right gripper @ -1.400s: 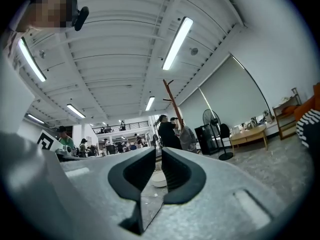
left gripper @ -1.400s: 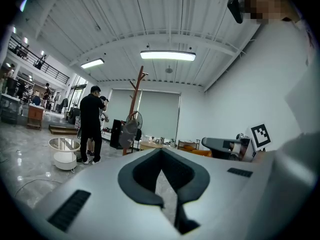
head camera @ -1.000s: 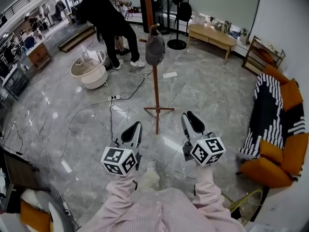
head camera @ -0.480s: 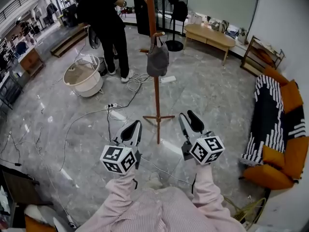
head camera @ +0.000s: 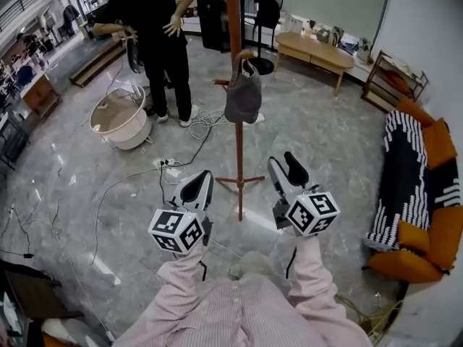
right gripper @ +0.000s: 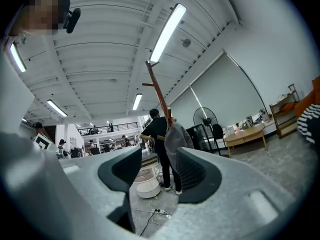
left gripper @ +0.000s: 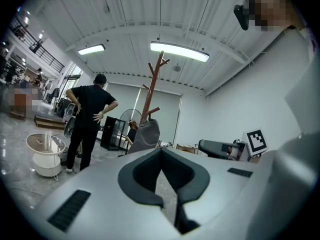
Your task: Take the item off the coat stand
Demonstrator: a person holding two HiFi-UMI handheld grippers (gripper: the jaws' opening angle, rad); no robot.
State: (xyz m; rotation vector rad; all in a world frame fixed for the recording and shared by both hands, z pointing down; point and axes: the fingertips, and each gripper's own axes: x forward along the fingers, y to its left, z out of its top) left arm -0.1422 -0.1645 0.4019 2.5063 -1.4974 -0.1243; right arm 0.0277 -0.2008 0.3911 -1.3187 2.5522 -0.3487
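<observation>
Seeing left tongs (head camera: 202,178) pinched together on nothing, right tongs (head camera: 283,163) opening up with nothing between them, and grey cap (head camera: 243,96) hanging off the coat stand (head camera: 236,143) well ahead of both.

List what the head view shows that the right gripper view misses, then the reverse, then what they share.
Head view only: the cross-shaped foot of the coat stand on the floor, and the wearer's pink sleeves. Right gripper view only: the ceiling light strips, the stand's top branches, and a far balcony railing. Both: the coat stand, the grey item hanging on it, the person in black, the white tub and the wooden table.
</observation>
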